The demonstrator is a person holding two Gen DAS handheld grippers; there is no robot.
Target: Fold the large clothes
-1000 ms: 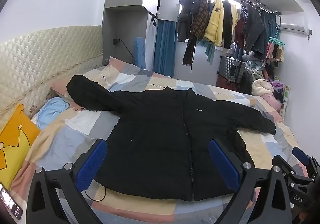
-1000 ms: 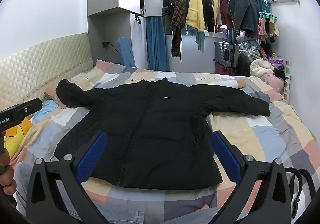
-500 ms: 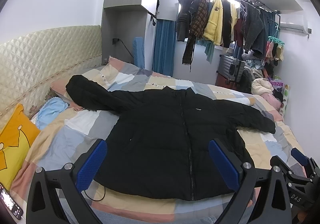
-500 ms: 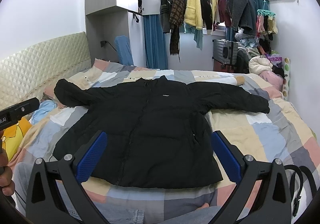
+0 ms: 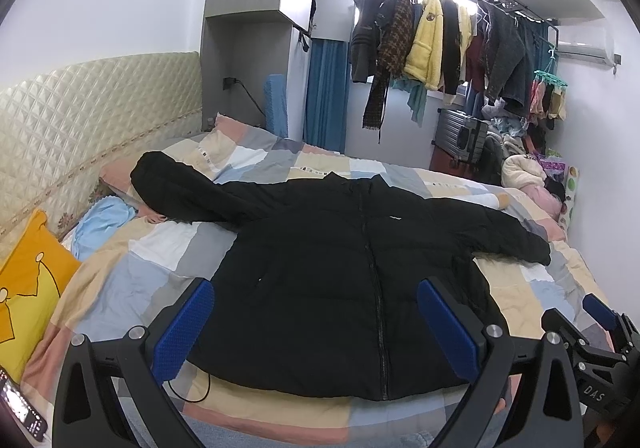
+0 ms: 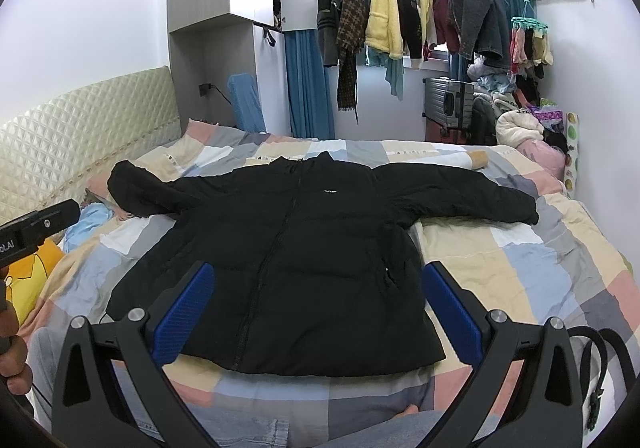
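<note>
You are holding both tools above the near edge of the bed, and almost nothing is changing: over the last second the two views are only drifting slightly, the right one tipping a little lower toward the black jacket. The jacket is lying exactly as it was, flat and face up on the patchwork cover, zipped, collar toward the far side, both sleeves spread outward (the sleeve on your left is running up toward the pillows, its cuff near the light blue cloth). Your left gripper is hanging with its blue pads wide apart and nothing between them; your right gripper is the same, spread wide and empty, well short of the hem. So the folding is not yet starting. I am judging this as a lining-up pause, with a sleeve or a hem corner the likely first grab. The padded fabric is looking bulky and probably springy.
</note>
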